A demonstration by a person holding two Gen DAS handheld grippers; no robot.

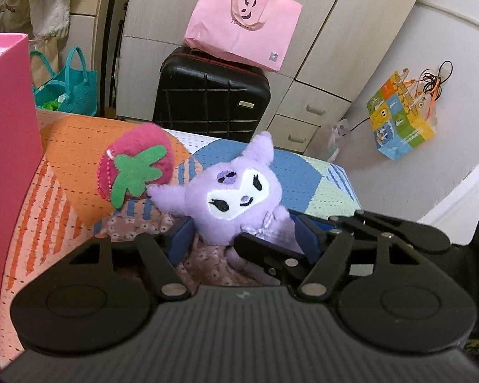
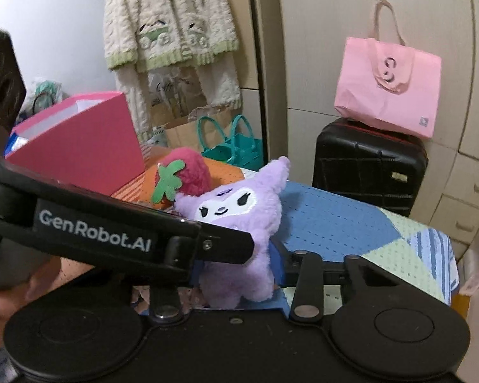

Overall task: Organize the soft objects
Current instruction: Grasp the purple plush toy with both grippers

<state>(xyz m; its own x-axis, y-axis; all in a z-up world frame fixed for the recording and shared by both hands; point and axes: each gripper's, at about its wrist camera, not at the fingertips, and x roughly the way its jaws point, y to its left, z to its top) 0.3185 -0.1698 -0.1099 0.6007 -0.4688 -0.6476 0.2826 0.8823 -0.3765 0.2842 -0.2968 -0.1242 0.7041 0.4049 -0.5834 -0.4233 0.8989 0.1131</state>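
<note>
Lower centre: left gripper [image 1: 244, 239] and right gripper [image 2: 236, 265] both squeezing purple plush [image 1: 236, 198]. Mid-frame, touching its ear: strawberry plush [image 1: 134, 169], lying on patchwork quilt [image 1: 303, 172]. Far left: pink box [image 1: 6, 121]. Behind: black suitcase [image 1: 207, 95].

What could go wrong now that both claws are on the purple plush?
1. Both the left claw and the right claw seem to pinch the same purple plush; lifting unevenly could stretch or twist it.
2. The strawberry plush leans against its ear, so it may roll off the patterned cover.
3. The floral cloth underneath may get dragged along.
</note>
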